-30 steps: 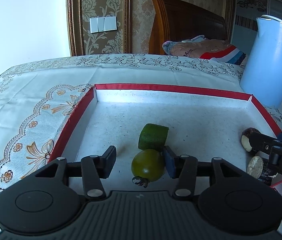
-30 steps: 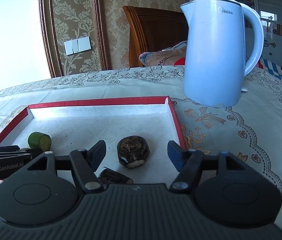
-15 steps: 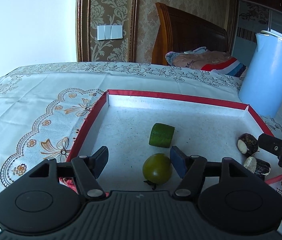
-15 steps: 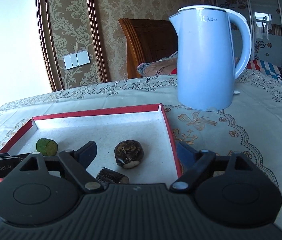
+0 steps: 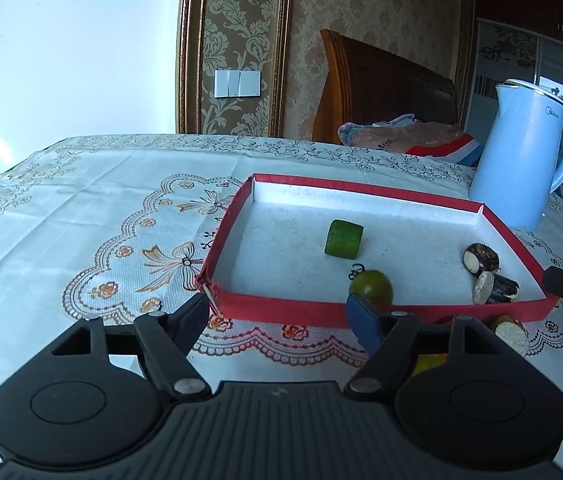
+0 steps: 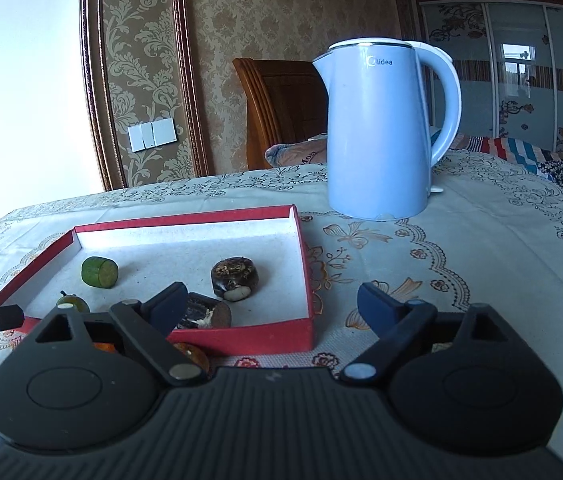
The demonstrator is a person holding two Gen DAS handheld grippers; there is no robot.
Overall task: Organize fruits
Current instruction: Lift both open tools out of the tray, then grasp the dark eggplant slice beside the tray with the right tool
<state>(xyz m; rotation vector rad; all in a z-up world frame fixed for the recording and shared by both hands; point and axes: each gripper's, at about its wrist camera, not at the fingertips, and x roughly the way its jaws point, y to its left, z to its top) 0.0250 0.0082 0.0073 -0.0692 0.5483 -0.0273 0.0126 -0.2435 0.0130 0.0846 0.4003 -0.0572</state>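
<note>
A red-rimmed white tray [image 5: 373, 191] [image 6: 308, 272] lies on the patterned tablecloth. In it are a green cucumber chunk [image 5: 343, 239] [image 6: 99, 272], a green tomato [image 5: 371, 287] [image 6: 71, 303], a dark water chestnut [image 5: 480, 257] [image 6: 235, 278] and a dark cut stick piece [image 5: 495, 288] [image 6: 205, 314]. My left gripper [image 5: 279, 320] is open and empty, just in front of the tray's near wall. My right gripper [image 6: 271, 306] is open and empty, over the tray's near right corner. More pieces lie outside the tray in front [image 5: 511, 330] [image 6: 191, 354].
A light blue electric kettle [image 5: 523, 160] [image 6: 381, 128] stands behind the tray's far right corner. A wooden headboard and bedding sit behind the table. Bare tablecloth [image 5: 81, 220] lies left of the tray and right of it [image 6: 461, 264].
Both grippers have pulled back and up out of the tray. The left one let go of the green tomato, which now lies in the tray; the right one left the water chestnut there.
</note>
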